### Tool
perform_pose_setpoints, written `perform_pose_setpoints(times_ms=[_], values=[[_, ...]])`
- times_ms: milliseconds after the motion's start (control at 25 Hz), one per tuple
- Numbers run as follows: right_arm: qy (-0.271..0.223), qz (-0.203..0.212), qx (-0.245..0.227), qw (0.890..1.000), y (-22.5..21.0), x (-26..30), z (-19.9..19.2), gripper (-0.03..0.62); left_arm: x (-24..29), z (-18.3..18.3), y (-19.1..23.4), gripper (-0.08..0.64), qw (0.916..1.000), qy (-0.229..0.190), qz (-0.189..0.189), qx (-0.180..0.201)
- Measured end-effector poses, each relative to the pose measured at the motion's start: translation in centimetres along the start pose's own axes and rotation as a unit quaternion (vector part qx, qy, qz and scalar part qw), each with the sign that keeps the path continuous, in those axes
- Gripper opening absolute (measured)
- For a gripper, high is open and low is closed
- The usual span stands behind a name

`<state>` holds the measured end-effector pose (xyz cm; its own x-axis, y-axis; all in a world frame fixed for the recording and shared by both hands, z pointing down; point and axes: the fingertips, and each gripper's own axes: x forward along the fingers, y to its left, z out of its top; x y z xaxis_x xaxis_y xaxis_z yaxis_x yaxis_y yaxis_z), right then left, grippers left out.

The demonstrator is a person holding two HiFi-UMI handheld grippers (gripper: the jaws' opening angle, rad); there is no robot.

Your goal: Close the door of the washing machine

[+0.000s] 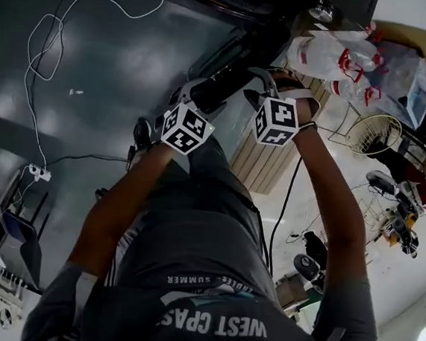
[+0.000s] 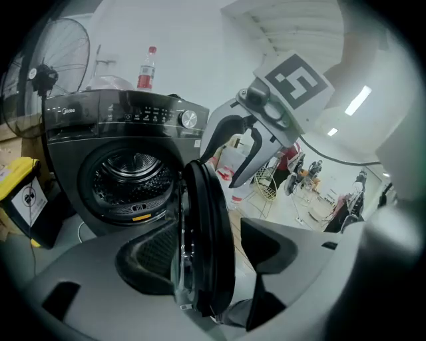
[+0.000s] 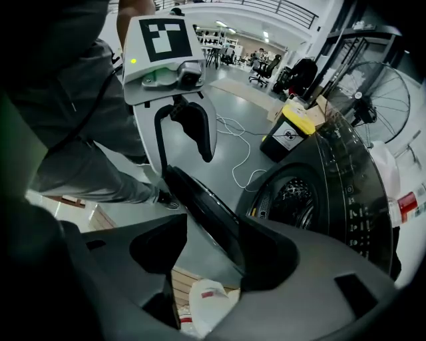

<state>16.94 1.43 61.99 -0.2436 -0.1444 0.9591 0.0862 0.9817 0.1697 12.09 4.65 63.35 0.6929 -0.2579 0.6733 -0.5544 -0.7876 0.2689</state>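
Note:
A black front-loading washing machine (image 2: 120, 126) stands with its round door (image 2: 203, 233) swung out, and the drum (image 2: 133, 176) shows behind it. In the left gripper view the door is edge-on between the jaws of my left gripper (image 2: 206, 250), which stand wide; the pads do not clamp it. My right gripper (image 3: 213, 256) also straddles the door (image 3: 206, 213) from above, jaws open, its right pad next to the door's face. Each gripper view shows the other gripper: the right gripper (image 2: 243, 150) and the left gripper (image 3: 183, 130). In the head view both marker cubes (image 1: 183, 129) (image 1: 276, 121) hang over the dark door (image 1: 234, 70).
A yellow-lidded bin (image 2: 23, 193) and a standing fan (image 2: 46, 66) sit beside the washer, with a bottle (image 2: 146, 66) on top. A white cable (image 1: 46, 37) snakes across the grey floor. Plastic bags (image 1: 336, 58), a wire basket (image 1: 374, 133) and a slatted wooden panel (image 1: 262, 163) lie to the right.

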Motion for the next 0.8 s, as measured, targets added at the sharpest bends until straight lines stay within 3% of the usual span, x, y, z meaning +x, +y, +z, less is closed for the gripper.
perform_pose_setpoints(times_ms=[240,560,800], values=[[0.018,0.011,-0.037,0.999,0.4,1.7,-1.1,0.261,1.6,-0.7,-0.4,0.302,0.9999,0.012,0.007,-0.002],[0.013,0.008,-0.051,0.999,0.0,2.4,-1.3,0.238,2.7,-1.1,-0.1,0.292,0.9995,0.02,0.025,-0.009],[0.004,0.002,-0.041,0.999,-1.1,2.8,-0.8,0.229,2.6,-0.8,0.8,0.224,0.9992,0.008,0.038,-0.004]])
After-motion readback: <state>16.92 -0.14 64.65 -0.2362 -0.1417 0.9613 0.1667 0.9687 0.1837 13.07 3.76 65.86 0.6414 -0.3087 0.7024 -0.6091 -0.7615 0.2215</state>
